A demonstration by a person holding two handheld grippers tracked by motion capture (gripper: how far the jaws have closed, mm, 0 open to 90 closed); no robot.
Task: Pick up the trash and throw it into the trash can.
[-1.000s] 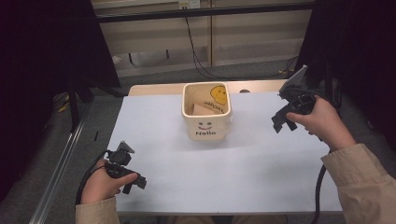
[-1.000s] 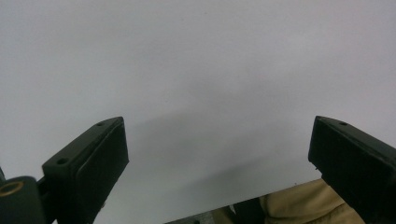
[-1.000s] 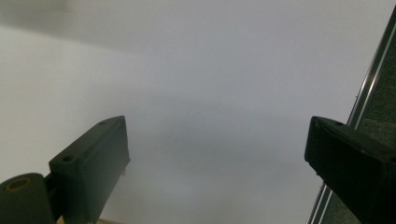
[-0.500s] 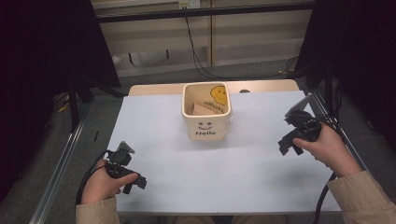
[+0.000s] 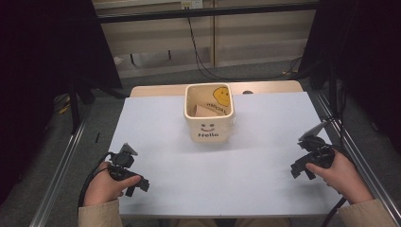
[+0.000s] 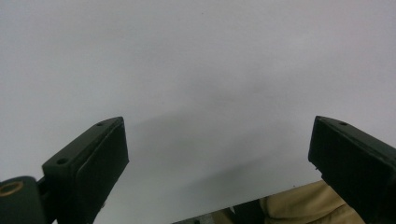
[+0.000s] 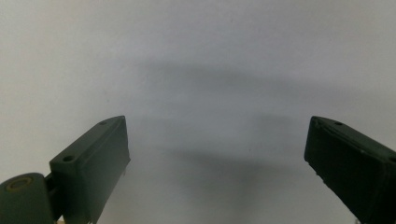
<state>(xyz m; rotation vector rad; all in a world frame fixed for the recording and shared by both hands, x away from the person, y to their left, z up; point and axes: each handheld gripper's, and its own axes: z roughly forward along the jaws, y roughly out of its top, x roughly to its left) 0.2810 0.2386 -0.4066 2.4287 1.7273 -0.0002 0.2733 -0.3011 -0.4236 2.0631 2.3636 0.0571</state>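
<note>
Table [image 5: 265,189]: white sheet over the top, bare between my hands; I see nothing loose on it.

Container [image 5: 209,128]: cream, square, smiley and "Hello" on the wall facing me. It stands upright at the middle of the far edge, well apart from both tools. Something tan, perhaps cardboard, lies inside; I cannot tell what.

Right gripper [image 5: 302,163]: at the right edge, toward the near corner, jaws spread wide with only sheet between them in the right gripper view [image 7: 215,163]. The container lies forward and to its left.

Left gripper [image 5: 135,184]: at the near left corner, jaws likewise spread and holding nothing [image 6: 215,163]. The container lies forward and to its right.

Judgement: neither hand is clearly the nearer; any reach runs from the near edge to the far edge.
</note>
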